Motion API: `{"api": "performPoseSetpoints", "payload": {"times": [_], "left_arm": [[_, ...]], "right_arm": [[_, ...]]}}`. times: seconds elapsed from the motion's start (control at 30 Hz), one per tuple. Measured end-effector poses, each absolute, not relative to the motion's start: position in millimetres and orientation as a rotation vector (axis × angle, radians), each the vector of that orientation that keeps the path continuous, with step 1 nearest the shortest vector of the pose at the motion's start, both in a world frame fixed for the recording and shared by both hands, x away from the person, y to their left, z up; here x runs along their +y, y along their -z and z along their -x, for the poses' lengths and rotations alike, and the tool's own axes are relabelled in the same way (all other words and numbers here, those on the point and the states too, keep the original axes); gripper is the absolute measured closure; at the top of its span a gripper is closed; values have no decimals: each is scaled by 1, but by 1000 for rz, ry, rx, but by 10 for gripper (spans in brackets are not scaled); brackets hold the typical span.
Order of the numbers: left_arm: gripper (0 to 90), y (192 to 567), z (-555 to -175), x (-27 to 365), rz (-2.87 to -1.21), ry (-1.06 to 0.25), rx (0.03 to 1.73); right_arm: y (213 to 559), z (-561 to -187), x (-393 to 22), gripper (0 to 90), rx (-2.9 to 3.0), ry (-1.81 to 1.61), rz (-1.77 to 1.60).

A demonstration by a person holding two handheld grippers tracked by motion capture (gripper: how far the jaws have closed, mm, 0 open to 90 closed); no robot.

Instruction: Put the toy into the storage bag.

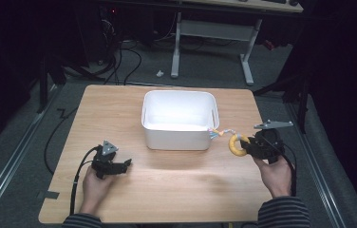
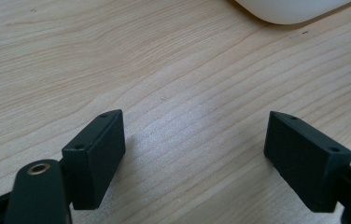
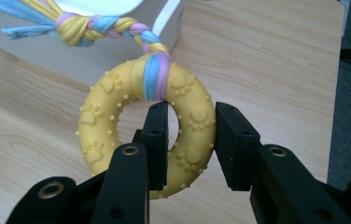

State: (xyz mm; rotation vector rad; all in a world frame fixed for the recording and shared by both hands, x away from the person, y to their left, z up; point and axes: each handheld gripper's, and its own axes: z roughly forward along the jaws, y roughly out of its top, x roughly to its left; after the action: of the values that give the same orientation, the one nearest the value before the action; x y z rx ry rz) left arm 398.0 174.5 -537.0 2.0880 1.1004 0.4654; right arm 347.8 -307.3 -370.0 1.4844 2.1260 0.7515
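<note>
Transfer underway, judging by the high view: right gripper (image 1: pixel 248 145) holds the yellow ring toy (image 1: pixel 236 145) at the white bin's (image 1: pixel 180 140) three o'clock; left gripper (image 1: pixel 118 166) idles wide at seven; right gripper view shows jaws clamping the ring's side, braided rope (image 3: pixel 94 25) trailing toward eleven; next, lift over the rim and release.

A wooden table (image 1: pixel 167 190) with a pale grain and rounded corners carries the things. A white tub (image 1: pixel 179 138) stands directly on it, set toward the far edge and about midway across (its walls are plain, with a slot handle in the right one). In front of the tub the wood lies bare up to the near edge, and bare strips run to the left and right of it as well. In the left gripper view a rounded corner of the tub (image 2: pixel 290 11) sits on the boards.
</note>
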Motion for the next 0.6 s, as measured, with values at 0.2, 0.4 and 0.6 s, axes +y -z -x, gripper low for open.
{"api": "performPoseSetpoints", "payload": {"times": [0.2, 0.4, 0.6], "left_arm": [[204, 537, -398, 174, -2090, -465, 1098], [204, 537, -398, 174, -2092, -463, 1091], [203, 537, -398, 174, -2091, -464, 1090]], "right_arm": [[357, -359, -294, 673, 2148, -737, -1453], [345, -371, -288, 674, 2148, -761, -1446], [338, -381, -284, 673, 2150, -787, -1453]]}}
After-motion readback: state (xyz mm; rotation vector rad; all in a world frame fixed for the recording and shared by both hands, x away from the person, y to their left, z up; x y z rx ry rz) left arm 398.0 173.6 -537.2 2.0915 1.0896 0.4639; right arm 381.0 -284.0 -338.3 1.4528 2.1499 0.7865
